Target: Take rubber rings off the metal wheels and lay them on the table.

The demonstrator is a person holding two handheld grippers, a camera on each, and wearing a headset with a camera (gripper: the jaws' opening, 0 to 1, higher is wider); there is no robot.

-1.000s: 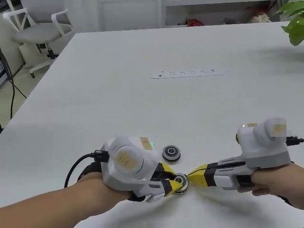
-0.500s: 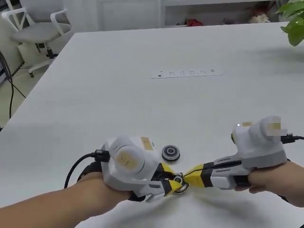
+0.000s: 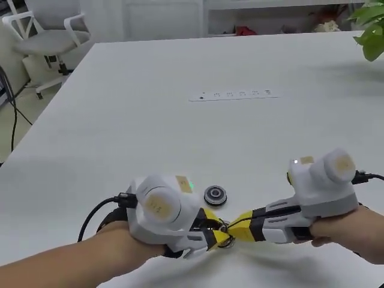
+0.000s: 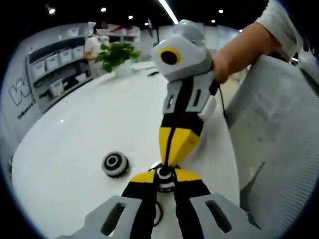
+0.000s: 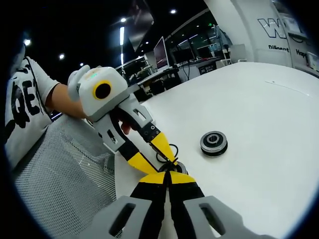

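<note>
Metal wheel (image 3: 224, 228) sits low over the near part of the white table (image 3: 150, 120) in the head view. The yellow tips of the left gripper (image 3: 216, 235) and the right gripper (image 3: 233, 230) meet on it. A second wheel (image 3: 215, 195), black ring on, lies just beyond. In the left gripper view, that gripper's jaws clamp the wheel from both sides. In the right gripper view, its jaws are pinched narrow at the wheel's rim; what they pinch cannot be told.
</note>
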